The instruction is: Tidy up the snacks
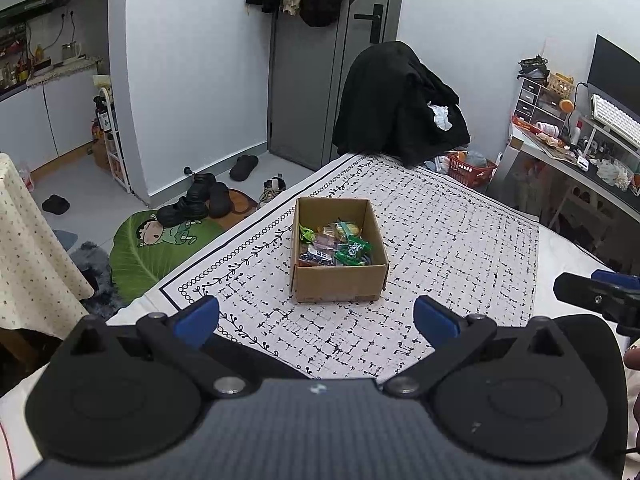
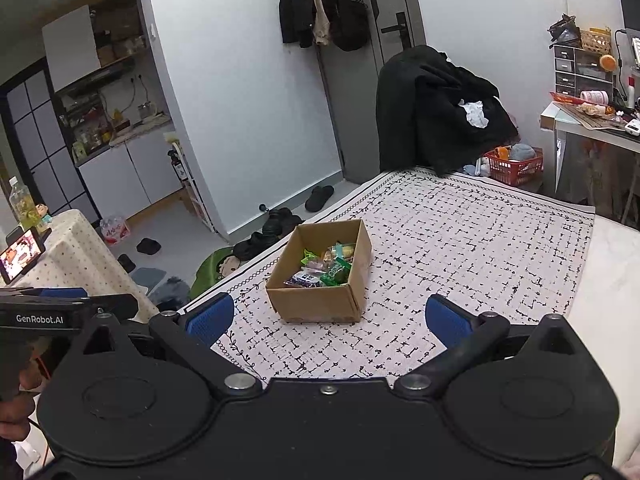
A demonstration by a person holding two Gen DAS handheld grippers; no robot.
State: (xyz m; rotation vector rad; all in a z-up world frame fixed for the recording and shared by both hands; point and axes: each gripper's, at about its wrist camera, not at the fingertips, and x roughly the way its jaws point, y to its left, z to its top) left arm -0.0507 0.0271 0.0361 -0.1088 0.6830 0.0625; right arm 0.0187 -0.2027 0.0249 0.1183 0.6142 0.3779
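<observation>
Cardboard box [image 1: 340, 276] of snacks [image 1: 334, 242] sits mid-bed, straight ahead of both wide-open, empty claws; left claw [image 1: 316, 316] looks nearer than right claw [image 2: 328, 318].

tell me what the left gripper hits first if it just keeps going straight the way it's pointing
Most likely the cardboard box of snacks. The left gripper is open, and the box sits centred between its fingers, with only patterned cloth in between. Depth is unclear, so it could touch the cloth just short of the box.
</observation>
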